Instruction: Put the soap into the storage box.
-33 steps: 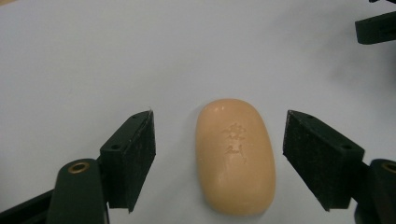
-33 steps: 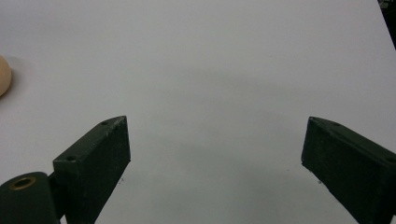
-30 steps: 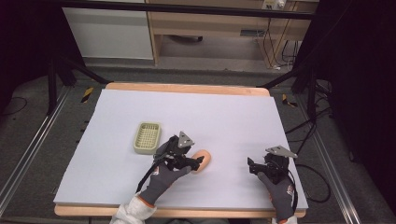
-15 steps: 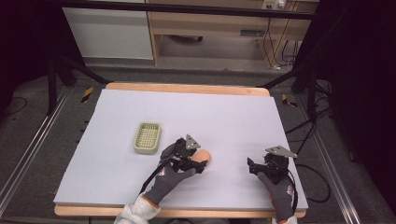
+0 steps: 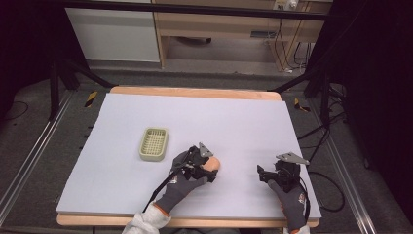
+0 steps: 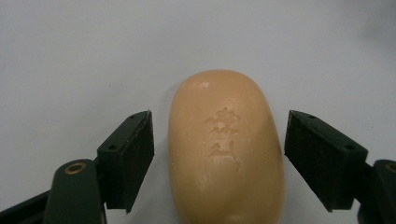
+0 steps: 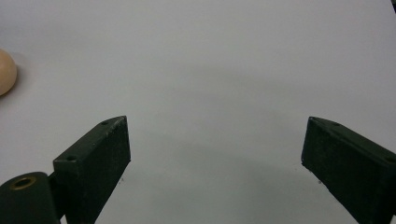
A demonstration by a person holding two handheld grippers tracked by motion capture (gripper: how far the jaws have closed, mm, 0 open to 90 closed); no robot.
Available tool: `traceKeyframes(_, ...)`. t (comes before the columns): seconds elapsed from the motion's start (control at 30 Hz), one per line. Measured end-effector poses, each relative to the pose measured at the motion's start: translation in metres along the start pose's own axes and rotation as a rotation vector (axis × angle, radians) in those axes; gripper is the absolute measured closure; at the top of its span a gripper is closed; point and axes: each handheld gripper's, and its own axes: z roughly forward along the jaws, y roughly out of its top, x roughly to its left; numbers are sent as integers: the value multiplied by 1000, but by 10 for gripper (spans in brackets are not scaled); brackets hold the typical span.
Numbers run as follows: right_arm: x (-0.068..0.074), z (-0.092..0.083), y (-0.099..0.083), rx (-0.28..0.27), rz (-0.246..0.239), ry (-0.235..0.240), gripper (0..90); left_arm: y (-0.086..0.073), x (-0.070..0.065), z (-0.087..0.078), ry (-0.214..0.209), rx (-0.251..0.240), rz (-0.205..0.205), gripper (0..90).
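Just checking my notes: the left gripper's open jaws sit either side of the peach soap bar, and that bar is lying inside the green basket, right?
Not quite. The soap bar lies on the bare white table, apart from the green basket, as the high view shows. The left gripper does straddle it with open jaws.

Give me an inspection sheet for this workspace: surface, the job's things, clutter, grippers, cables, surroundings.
Surface: white sheet on a wood-edged table, flat and clean.
Job's things: peach soap bar with stamped characters, lying on the sheet; pale green slotted soap dish to its left in the high view, empty.
Clutter: nothing seen.
Grippers: left hand-held gripper open, jaws either side of the soap bar with small gaps; right hand-held gripper open over bare sheet.
Cables: black cable trails along the left forearm; another loops off the table's right edge.
Surroundings: dark floor, black frame legs, wooden furniture behind.
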Motion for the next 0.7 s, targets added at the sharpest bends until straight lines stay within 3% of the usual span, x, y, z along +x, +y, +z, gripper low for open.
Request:
traceKeyframes(0.23, -1, 0, 0, -3, 4, 1, 84, 0, 2, 2, -19, 6, -14, 246)
traceKeyframes(0.53, 0, 0, 0, 3, 9, 3, 84, -4, -1, 11, -16, 38, -3, 287)
traceKeyframes(0.7, 0, 0, 0, 2, 8, 1, 84, -5, -1, 11, -16, 33, -7, 307)
